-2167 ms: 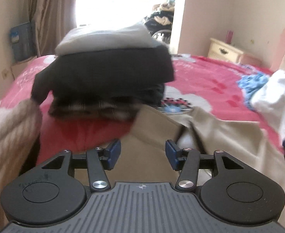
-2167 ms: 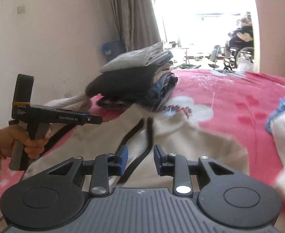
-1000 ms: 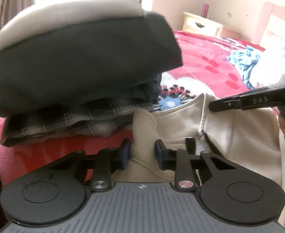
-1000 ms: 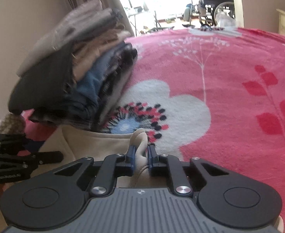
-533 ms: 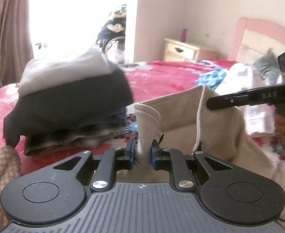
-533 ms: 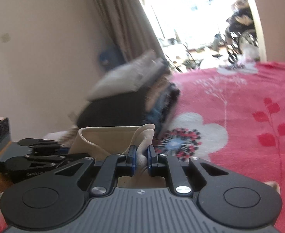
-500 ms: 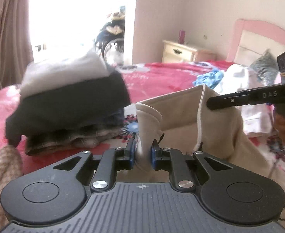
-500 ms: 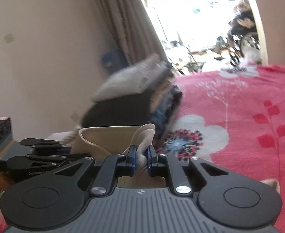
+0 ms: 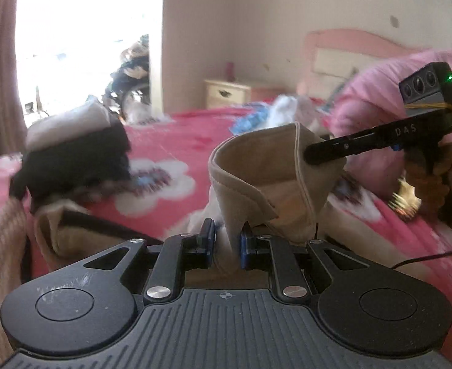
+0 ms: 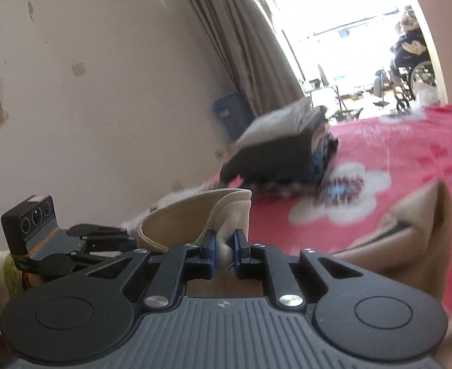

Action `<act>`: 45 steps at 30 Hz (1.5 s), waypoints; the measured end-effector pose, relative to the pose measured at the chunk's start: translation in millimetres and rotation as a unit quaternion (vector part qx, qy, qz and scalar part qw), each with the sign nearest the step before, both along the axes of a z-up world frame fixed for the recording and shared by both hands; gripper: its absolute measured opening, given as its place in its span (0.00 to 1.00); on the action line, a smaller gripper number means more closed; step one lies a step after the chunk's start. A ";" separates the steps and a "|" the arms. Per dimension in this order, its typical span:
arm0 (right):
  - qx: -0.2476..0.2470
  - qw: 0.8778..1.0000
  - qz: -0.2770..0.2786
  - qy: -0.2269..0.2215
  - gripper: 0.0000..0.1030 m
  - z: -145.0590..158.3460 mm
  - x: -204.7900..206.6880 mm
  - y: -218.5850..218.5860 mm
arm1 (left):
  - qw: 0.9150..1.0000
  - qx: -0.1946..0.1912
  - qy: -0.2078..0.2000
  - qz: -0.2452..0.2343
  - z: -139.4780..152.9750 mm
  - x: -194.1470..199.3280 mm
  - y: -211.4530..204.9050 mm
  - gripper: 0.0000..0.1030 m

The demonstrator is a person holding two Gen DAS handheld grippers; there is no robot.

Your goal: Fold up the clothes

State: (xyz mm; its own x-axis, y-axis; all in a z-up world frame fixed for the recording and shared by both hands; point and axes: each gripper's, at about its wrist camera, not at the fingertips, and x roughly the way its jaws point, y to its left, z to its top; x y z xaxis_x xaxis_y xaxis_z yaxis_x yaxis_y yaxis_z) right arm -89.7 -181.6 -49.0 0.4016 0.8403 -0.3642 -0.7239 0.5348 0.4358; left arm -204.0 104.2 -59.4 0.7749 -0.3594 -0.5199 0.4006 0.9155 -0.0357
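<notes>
While a stack of folded clothes [image 9: 75, 150] sits behind on the pink flowered bedspread [image 9: 176, 141], with a nightstand [image 9: 229, 92] by the wall, we keep our left hand-held gripper [image 9: 226, 240] clenched on a soft beige garment [image 9: 269, 178] and our right hand-held gripper [image 10: 224, 250] pinching its other edge, the cloth lifted between them above the bed.

Beige garment [image 9: 266, 166] over a red bedspread [image 9: 180, 141] patterned with white flowers; behind it, a stack of clothes [image 9: 75, 150], dark under pale grey.
</notes>
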 end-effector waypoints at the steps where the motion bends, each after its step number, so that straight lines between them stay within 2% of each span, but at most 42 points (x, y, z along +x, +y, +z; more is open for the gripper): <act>1: -0.005 1.000 -0.002 0.000 0.13 -5.5 -14.0 -2.9 | 1.000 0.004 0.006 -0.006 -6.3 -9.3 -3.6 0.15; 4: -0.019 1.000 -0.009 0.006 0.13 -25.2 -49.0 -8.9 | 0.999 0.030 0.019 -0.029 -25.5 -34.4 -17.1 0.15; 6: -0.040 0.999 -0.008 -0.005 0.13 -39.9 -68.8 -9.8 | 0.998 0.045 0.032 -0.044 -39.3 -48.1 -24.8 0.15; 9: -0.068 0.998 -0.002 -0.009 0.14 -63.7 -92.0 -11.4 | 0.993 0.089 0.046 -0.067 -56.3 -67.7 -35.0 0.16; 12: -0.100 0.995 0.026 0.011 0.18 -87.9 -109.3 -13.4 | 0.987 0.120 0.078 -0.076 -71.9 -75.8 -40.6 0.21; 14: -0.114 0.992 0.036 0.027 0.24 -93.8 -117.4 -21.2 | 0.984 0.132 0.096 -0.079 -73.9 -81.1 -41.6 0.31; 15: -0.120 0.991 0.041 0.037 0.24 -96.0 -120.8 -25.8 | 0.982 0.136 0.100 -0.083 -72.1 -84.6 -41.5 0.33; 16: -0.126 0.990 0.046 0.046 0.26 -98.2 -124.2 -30.3 | 0.980 0.141 0.105 -0.089 -69.6 -88.0 -41.4 0.40; 18: -0.129 0.985 0.072 0.085 0.39 -96.8 -122.3 -41.5 | 0.975 0.149 0.125 -0.106 -63.6 -92.6 -39.2 0.45; 19: -0.127 0.982 0.088 0.107 0.39 -94.3 -119.4 -47.2 | 0.973 0.151 0.132 -0.110 -60.6 -95.7 -37.5 0.45; 22: -0.104 0.981 0.098 0.129 0.39 -76.5 -113.0 -71.5 | 0.973 0.150 0.132 -0.112 -49.7 -105.8 -36.0 0.46; 28: 0.028 0.985 0.072 0.152 0.41 -48.8 -72.9 -90.1 | 0.978 0.124 0.103 -0.135 -44.4 -98.3 -57.2 0.47; 29: 0.033 0.985 0.072 0.154 0.40 -49.0 -65.6 -84.5 | 0.979 0.111 0.103 -0.138 -43.6 -92.0 -58.0 0.47; 31: 0.020 0.985 0.071 0.154 0.39 -52.4 -51.9 -67.0 | 0.981 0.076 0.111 -0.137 -41.0 -74.8 -56.5 0.47; 34: -0.038 0.986 0.104 0.122 0.32 -60.3 -42.2 -24.2 | 0.984 0.004 0.133 -0.117 -37.0 -45.2 -46.7 0.47; 37: -0.093 0.982 0.144 0.083 0.25 -73.3 -49.8 12.4 | 0.981 -0.051 0.167 -0.086 -51.2 -24.9 -39.4 0.46; 39: -0.141 0.974 0.166 0.061 0.20 -89.3 -61.7 27.4 | 0.976 -0.040 0.202 -0.071 -74.8 -20.2 -44.3 0.45; 41: -0.165 0.969 0.175 0.049 0.13 -105.9 -74.1 30.5 | 0.971 -0.019 0.229 -0.064 -100.8 -23.7 -51.5 0.44; 43: -0.189 0.964 0.183 0.037 0.13 -122.4 -86.4 33.7 | 0.974 -0.008 0.219 -0.060 -109.9 -33.8 -56.8 0.45; 45: -0.189 0.965 0.180 0.035 0.13 -125.7 -91.4 31.4 | 0.976 0.015 0.207 -0.065 -108.1 -40.2 -64.4 0.46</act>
State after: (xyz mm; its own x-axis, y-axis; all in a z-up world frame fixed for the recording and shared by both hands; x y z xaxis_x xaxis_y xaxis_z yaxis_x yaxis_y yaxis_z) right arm -181.1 -150.2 -174.7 0.0725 0.7225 -0.6876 -0.8680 0.3853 0.3133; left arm -244.2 39.7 -167.5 0.4452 -0.4202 -0.7907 0.4705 0.8611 -0.1927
